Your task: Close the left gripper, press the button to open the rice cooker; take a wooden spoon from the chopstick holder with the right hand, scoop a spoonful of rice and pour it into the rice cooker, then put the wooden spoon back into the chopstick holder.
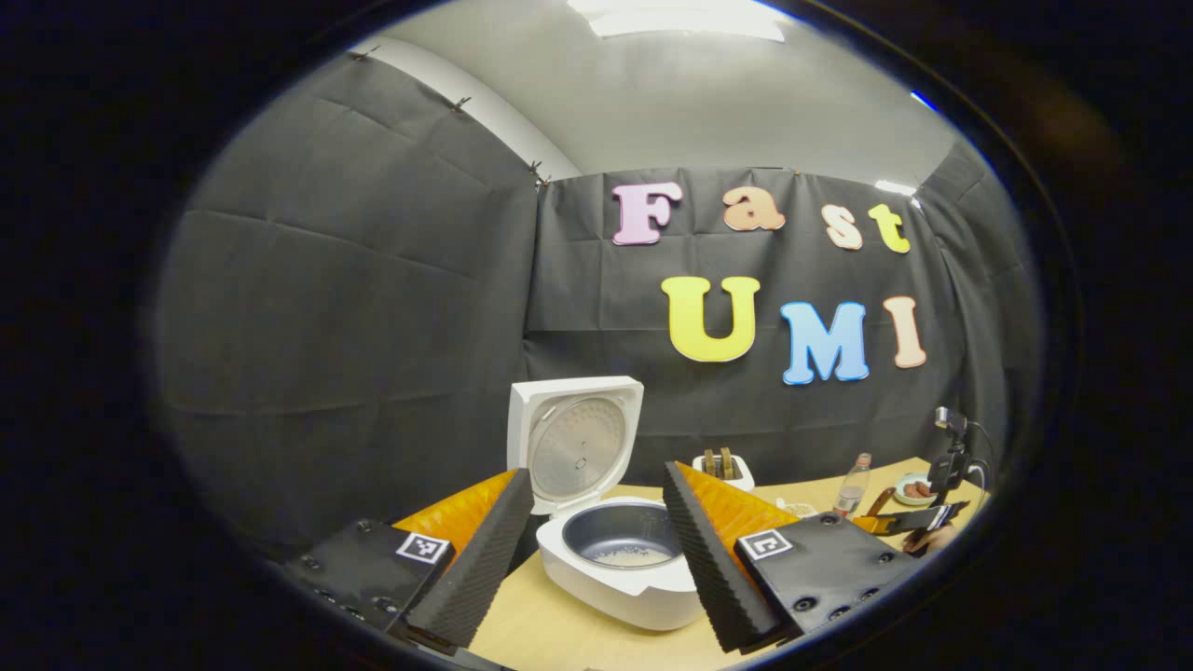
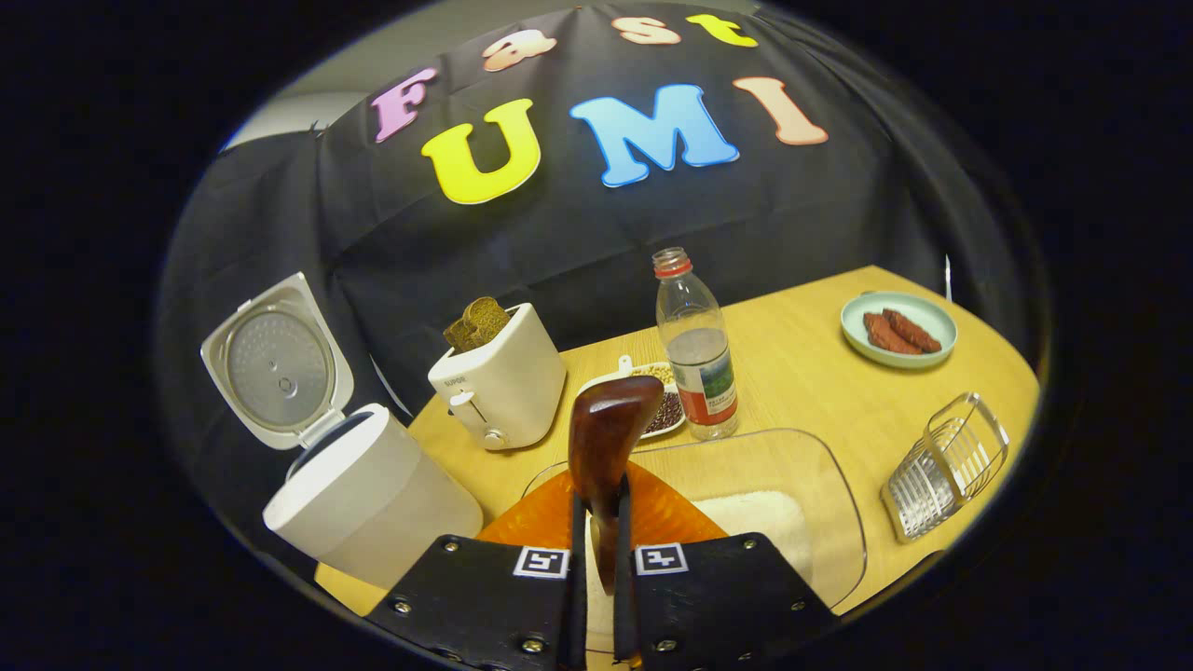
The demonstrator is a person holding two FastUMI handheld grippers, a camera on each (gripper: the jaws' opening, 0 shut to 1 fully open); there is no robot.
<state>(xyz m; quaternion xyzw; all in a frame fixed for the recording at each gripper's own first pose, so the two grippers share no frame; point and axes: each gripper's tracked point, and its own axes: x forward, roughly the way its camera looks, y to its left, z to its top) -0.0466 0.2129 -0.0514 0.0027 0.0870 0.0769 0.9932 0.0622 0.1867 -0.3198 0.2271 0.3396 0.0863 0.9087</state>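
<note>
- The table [image 2: 820, 373] is pale wood, seen in both views.
- The rice cooker [image 2: 373, 503] stands open at eight o'clock in the right gripper view, lid [image 2: 278, 359] tipped up behind it; in the left gripper view its dark pot holds a little rice at six o'clock.
- A clear tray [image 2: 802, 494] of white rice lies at five o'clock, just under the right gripper.
- A white toaster [image 2: 499, 382] with two brown slices sits beside the cooker.
- A plastic bottle [image 2: 697, 349] stands near centre, touching a small dish of beans [image 2: 657, 410].
- The wire chopstick holder [image 2: 941, 466] lies tilted at four o'clock; a plate [image 2: 899, 328] sits at two o'clock.
- The right gripper [image 2: 601, 550] is clamped narrowly on the wooden spoon [image 2: 610, 433], bowl upward.
- The left gripper [image 1: 596, 550] is spread wide, empty, before the cooker.
</note>
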